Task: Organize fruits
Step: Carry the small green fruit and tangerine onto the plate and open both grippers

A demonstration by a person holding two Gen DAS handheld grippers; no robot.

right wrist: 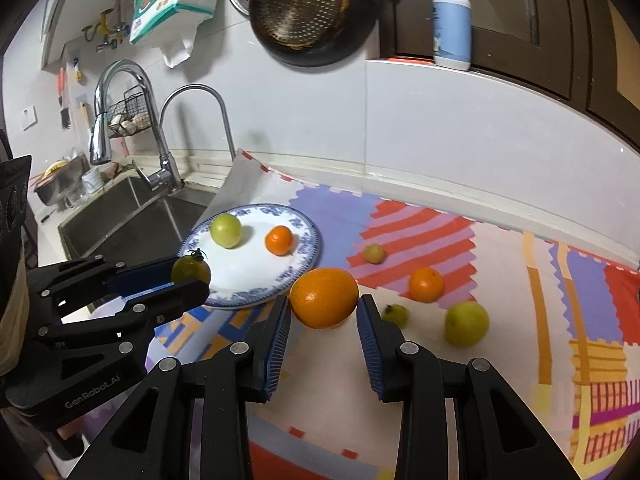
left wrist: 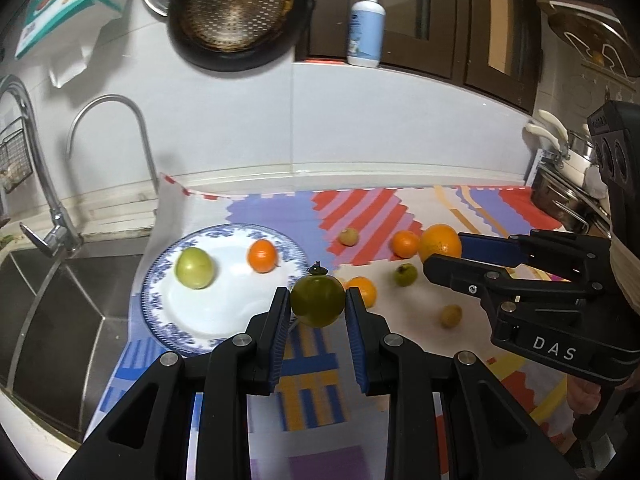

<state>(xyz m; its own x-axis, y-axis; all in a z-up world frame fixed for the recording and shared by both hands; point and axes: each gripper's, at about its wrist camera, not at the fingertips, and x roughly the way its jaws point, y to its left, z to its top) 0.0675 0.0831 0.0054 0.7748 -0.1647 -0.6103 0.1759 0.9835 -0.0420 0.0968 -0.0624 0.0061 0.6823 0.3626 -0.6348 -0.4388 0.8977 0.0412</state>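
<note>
The left gripper (left wrist: pixel 318 304) is clamped on a dark green persimmon (left wrist: pixel 317 300), its blue pads pressing both flanks; the fruit is round with no clear long axis, and its dark dried calyx (left wrist: pixel 317 269) points up and away from the camera. It hangs over the near-right rim of the blue-patterned plate (left wrist: pixel 160 280). From the right wrist view the same fruit (right wrist: pixel 191 270) peeps out between the fingers, partly hidden by the lower one, whose body reads "GenRobot.AI".

The right gripper (right wrist: pixel 323 312) holds a large orange (right wrist: pixel 324 297) between its pads, above the patterned mat (right wrist: pixel 520 360); the orange is near-spherical and no stem end shows. In the left wrist view this gripper's near finger covers the orange's lower right (left wrist: pixel 440 242), and its housing carries the letters "DAS".

On the plate lie a pale green apple-like fruit (left wrist: pixel 194 268) and a small tangerine (left wrist: pixel 262 256), apart from each other. On the mat beyond: a tangerine (left wrist: pixel 362 290) half hidden behind the left gripper's right finger, a small dark green fruit (left wrist: pixel 405 275), a blurred yellowish small fruit (left wrist: pixel 451 316), another tangerine (left wrist: pixel 405 244), and a small pale fruit (left wrist: pixel 349 237) farther back. The right wrist view adds a yellow-green round fruit (right wrist: pixel 467 323) on the mat.

Left of the mat sits the steel sink (left wrist: pixel 60 300) with its tap (left wrist: pixel 44 184). On the ledge stands a pump bottle (left wrist: pixel 366 26); its label is too blurred to read. A perforated pan (left wrist: pixel 236 12) hangs on the wall.
</note>
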